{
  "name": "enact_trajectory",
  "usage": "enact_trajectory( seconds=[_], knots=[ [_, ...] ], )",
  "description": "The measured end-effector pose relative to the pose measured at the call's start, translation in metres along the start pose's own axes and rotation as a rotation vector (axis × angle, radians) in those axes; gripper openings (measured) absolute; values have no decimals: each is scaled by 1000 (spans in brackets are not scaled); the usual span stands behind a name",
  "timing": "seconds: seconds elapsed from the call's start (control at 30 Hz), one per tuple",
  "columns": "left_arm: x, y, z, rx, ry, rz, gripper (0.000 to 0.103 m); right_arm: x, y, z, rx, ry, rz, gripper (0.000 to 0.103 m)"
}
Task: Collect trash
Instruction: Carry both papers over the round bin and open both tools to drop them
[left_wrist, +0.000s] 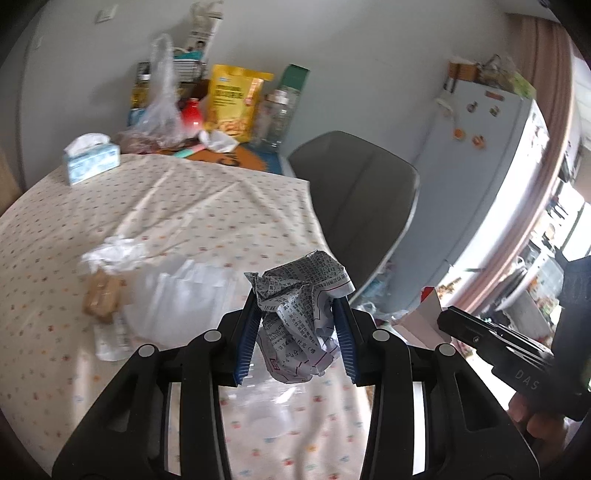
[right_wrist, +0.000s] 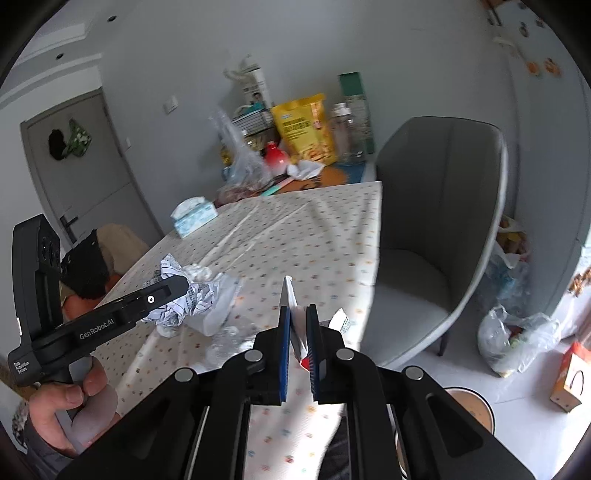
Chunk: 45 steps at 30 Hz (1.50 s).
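Fingers of left gripper clenched on crumpled newspaper ball, centre of the left view, lifted clear of table. Right gripper pinching thin white wrapper edge-on, low centre of the right view, grip narrow. Best carried level and slow, both grips kept firm so neither scrap slips. More trash left: white tissue wad and brown scrap, left of the left view. No bin clearly seen; filled plastic bag on floor, lower right, possibly the drop spot.
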<state>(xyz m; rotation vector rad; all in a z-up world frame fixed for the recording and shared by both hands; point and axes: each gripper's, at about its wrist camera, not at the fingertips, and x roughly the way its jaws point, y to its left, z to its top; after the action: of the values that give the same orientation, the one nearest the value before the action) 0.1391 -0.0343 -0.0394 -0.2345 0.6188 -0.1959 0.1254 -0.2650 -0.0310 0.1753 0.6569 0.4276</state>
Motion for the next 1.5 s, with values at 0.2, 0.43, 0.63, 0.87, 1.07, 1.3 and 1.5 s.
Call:
enact_trajectory(
  seconds=[0.2,0.43,0.63,0.87,1.07,1.3,1.5],
  knots=[
    [20,-33,-4,44,34,-40,39,-13,-36,-10,54,0,-44,10],
    [48,-68,-13,80,95,-80,39,-19,-72,-26,114,13,-85,10],
    [73,-100,-21,123,146,-104,39,-21,-109,-45,183,31,-117,10],
    [103,-128,-34,160,213,-107,39,-13,-149,-65,255,62,-139,10],
    [121,-138,-41,173,252,-97,39,-1,-178,-81,304,91,-147,10],
    [142,-148,-53,188,304,-87,39,7,-199,-95,363,93,-118,20],
    [152,-156,-59,206,328,-86,39,5,-213,-103,402,73,-126,53]
  ],
)
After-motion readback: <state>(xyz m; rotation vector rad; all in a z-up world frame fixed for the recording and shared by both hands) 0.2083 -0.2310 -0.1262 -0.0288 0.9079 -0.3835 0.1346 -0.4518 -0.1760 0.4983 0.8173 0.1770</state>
